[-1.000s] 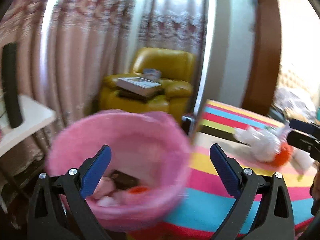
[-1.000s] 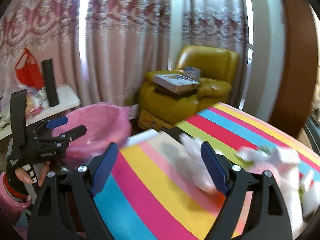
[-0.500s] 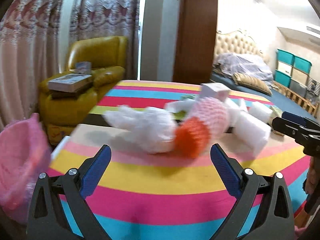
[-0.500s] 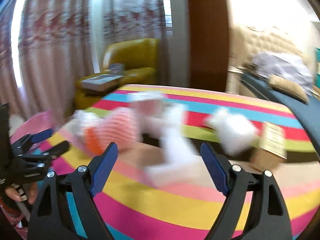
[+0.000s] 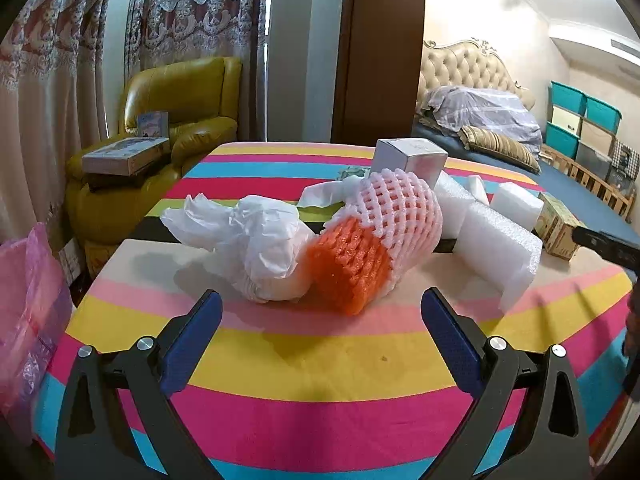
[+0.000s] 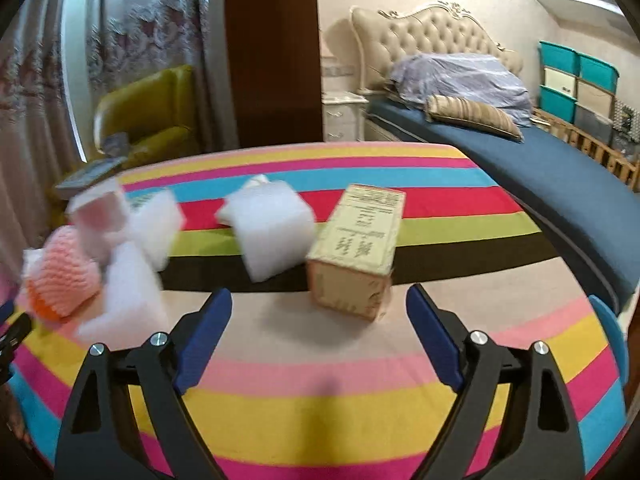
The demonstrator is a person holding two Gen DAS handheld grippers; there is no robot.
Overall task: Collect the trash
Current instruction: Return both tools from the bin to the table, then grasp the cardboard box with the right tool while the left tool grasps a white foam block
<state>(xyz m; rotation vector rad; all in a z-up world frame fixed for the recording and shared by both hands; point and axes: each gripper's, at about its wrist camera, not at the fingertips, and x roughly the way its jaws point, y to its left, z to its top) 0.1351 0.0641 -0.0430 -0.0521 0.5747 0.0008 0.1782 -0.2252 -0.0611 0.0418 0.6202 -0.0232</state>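
Note:
Trash lies on a striped tablecloth (image 5: 320, 364). In the left wrist view a crumpled white plastic bag (image 5: 256, 240) rests against a pink and orange foam net (image 5: 372, 240), with white foam blocks (image 5: 496, 248) and a silver box (image 5: 412, 156) behind. My left gripper (image 5: 322, 316) is open, just short of the bag and net, nothing between its fingers. In the right wrist view a tan cardboard box (image 6: 360, 248) and a white foam block (image 6: 272, 228) lie ahead of my right gripper (image 6: 320, 312). Its jaws are opening, with nothing between them.
A pink-lined bin (image 5: 28, 312) stands off the table's left edge. A yellow armchair (image 5: 168, 128) with a book sits behind. A bed (image 6: 520, 152) runs along the right side. Teal storage boxes (image 6: 576, 80) stack at the far right.
Both grippers have swung right, away from the pink bin, and now face the trash on the table. The right one has gone furthest, to the tan box.

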